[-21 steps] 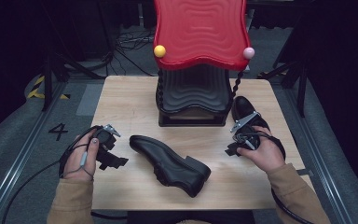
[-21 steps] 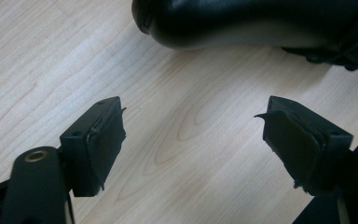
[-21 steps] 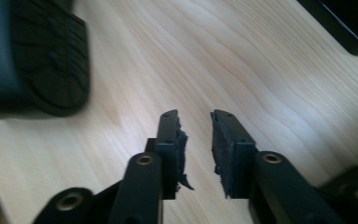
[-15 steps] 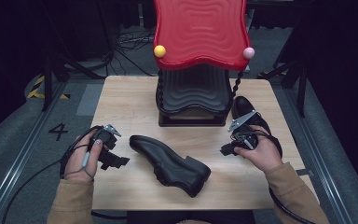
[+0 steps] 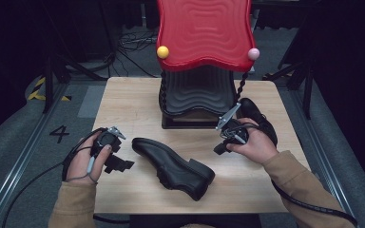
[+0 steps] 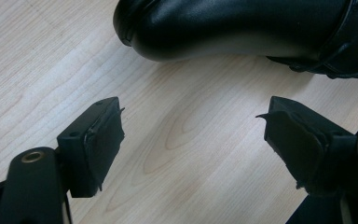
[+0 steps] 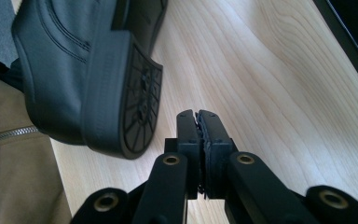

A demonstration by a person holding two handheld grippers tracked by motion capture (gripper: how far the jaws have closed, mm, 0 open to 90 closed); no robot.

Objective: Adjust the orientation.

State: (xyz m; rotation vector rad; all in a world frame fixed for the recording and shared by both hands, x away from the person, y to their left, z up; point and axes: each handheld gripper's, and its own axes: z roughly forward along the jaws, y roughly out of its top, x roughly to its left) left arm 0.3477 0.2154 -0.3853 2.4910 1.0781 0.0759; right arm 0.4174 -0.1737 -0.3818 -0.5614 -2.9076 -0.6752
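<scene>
— Moved since earlier? Little: right tongs (image 5: 220,146) edged slightly toward 9 o'clock.
— Left tongs (image 6: 191,135)?
— Wide open, empty, toe of centre shoe (image 5: 171,167) just ahead on the counter (image 5: 123,99).
— Right?
— Pressed closed, empty, second shoe (image 7: 88,70) beside them.
— Advice: straddle the toe squarely before closing.

The right gripper (image 5: 220,147) and its hand (image 5: 253,144) sit slightly lower and nearer the person than before, off the rear shoe (image 5: 258,119).
</scene>
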